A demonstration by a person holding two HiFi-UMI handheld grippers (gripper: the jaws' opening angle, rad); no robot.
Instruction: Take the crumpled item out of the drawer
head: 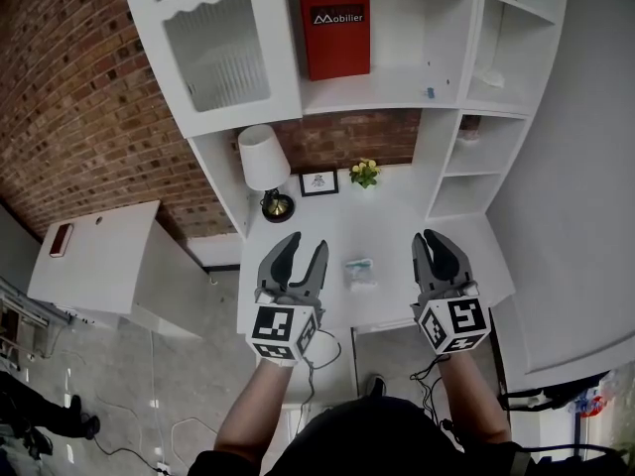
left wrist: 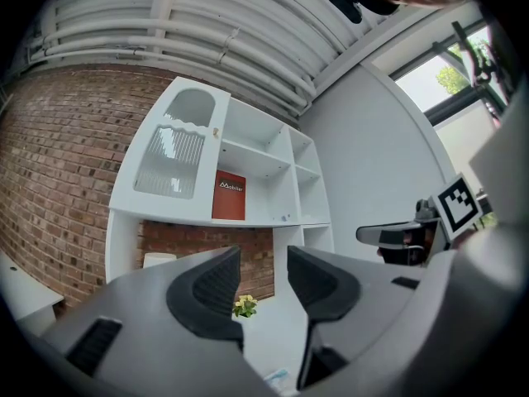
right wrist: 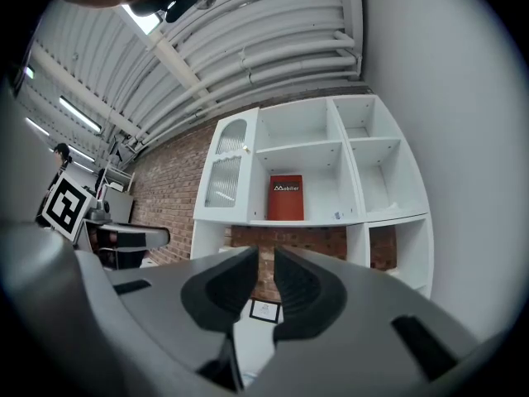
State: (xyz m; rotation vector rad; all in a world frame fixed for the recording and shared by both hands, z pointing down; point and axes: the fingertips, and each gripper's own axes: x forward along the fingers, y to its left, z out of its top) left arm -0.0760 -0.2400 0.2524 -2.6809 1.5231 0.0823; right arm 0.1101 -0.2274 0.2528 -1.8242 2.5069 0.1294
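Note:
A small crumpled pale item lies on the white desk, between my two grippers; its edge also shows low in the left gripper view. My left gripper hovers left of it, jaws open and empty. To the right of the item my right gripper is level, its jaws a narrow gap apart with nothing between them. No open drawer is visible.
At the back of the desk stand a white lamp, a small picture frame and a yellow flower plant. A red box sits in the shelf unit above. A white cabinet stands to the left.

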